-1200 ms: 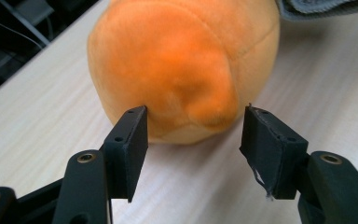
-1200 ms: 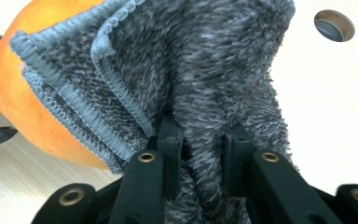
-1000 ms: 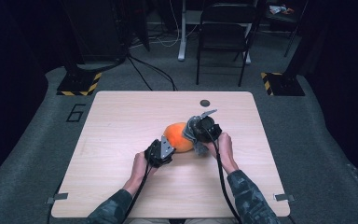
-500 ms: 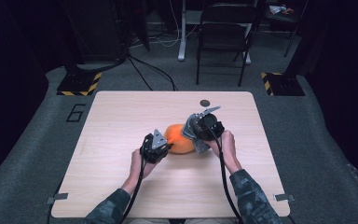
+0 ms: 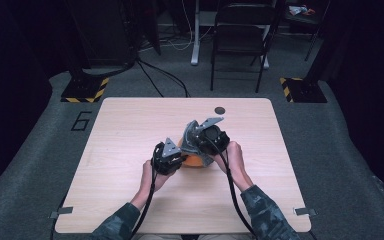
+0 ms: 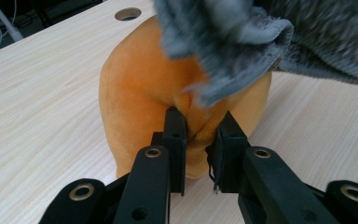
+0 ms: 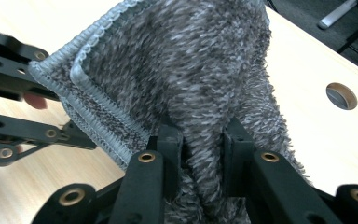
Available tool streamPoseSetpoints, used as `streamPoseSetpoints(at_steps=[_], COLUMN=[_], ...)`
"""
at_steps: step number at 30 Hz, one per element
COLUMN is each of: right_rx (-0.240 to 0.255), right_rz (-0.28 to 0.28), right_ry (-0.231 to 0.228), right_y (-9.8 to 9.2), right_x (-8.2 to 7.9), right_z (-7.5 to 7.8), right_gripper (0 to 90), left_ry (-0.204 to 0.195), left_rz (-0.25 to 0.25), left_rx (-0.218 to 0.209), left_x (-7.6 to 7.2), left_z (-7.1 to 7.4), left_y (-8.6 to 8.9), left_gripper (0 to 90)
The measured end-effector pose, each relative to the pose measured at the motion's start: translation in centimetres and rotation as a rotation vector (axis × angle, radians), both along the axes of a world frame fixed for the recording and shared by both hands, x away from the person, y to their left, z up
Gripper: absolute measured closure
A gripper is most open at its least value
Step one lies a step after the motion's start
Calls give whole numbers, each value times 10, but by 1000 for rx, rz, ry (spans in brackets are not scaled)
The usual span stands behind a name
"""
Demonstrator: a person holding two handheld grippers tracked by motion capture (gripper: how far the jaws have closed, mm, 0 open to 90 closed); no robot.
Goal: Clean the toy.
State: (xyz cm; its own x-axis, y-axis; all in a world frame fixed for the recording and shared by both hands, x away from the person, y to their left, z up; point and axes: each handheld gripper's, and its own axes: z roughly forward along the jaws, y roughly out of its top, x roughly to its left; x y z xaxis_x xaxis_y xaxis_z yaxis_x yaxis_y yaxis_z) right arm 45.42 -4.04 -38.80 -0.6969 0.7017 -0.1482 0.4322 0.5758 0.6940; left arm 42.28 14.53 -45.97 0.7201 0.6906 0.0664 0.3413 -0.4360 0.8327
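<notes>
Orange plush (image 6: 144,88) pinched between left tongs (image 6: 197,128).

The counter (image 6: 42,93) looks like pale wood laminate, smooth and matt, with fine straight grain. The orange cloth (image 6: 140,84) is a soft, velvety fabric with a short, even nap. The grey towel (image 7: 200,70) is fuzzy, mottled terry with a stitched, ribbed hem. The left tool (image 6: 198,140) and right tool (image 7: 200,144) are matt black plastic with brass-coloured rivets.
</notes>
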Motion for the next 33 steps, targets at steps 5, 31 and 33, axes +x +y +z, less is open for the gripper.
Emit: streamPoseSetpoints(at_steps=[5,31,33], right_rx=[-6,-84,-80], right_rz=[-36,-217,-217], right_ry=[30,256,246], right_y=[-6,-56,-57], right_x=[8,52,51], right_z=[-10,-81,-71], right_gripper=[733,733,733], left_ry=[2,7,9], left_rz=[3,0,5], left_rx=[-7,-30,-38], left_x=[3,7,7], left_z=[-3,-7,-8], left_y=[3,9,9], left_gripper=[780,760,760])
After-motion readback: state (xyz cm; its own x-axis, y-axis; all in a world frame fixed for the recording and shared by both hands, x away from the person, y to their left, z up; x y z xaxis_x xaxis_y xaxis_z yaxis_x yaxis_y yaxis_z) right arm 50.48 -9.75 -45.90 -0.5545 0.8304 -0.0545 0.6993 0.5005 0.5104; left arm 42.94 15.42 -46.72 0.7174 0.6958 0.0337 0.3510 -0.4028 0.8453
